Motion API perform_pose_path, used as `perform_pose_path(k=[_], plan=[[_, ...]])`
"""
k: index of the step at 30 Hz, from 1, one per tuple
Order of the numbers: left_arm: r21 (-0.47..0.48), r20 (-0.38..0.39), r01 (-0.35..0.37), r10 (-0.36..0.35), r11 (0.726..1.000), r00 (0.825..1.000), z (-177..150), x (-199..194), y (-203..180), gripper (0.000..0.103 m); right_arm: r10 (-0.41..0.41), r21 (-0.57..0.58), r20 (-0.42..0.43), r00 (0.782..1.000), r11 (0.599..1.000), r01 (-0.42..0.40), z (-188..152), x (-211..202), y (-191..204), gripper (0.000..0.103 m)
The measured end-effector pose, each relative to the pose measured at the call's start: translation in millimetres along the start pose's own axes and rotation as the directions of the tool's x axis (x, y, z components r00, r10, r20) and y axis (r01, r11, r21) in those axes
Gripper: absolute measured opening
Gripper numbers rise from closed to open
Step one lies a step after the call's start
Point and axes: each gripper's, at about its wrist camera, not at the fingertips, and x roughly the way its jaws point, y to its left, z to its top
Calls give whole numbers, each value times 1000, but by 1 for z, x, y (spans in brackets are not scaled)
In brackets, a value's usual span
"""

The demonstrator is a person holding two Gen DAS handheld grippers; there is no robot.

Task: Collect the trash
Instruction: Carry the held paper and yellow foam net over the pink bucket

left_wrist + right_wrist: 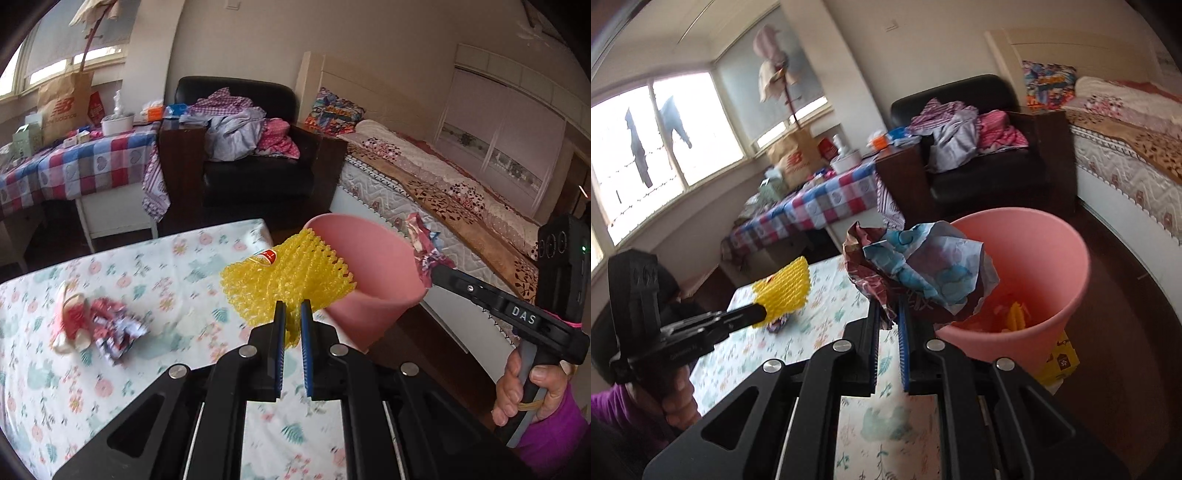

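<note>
Left wrist view: the left gripper [292, 314] is pinching a yellow foam net [284, 280] just short of the pink bin [373, 280]. The right gripper [889, 312] is pinching crumpled paper [923, 266] beside the rim. Next, each probably needs carrying over the opening and releasing.
</note>
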Motion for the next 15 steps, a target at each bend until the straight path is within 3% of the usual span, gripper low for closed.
perform_pose_path(k=[15], plan=[[114,-64,41,-34,993,997,35,88,-59,7,-73,122,-23,997,990,75,7,37,-41,9]])
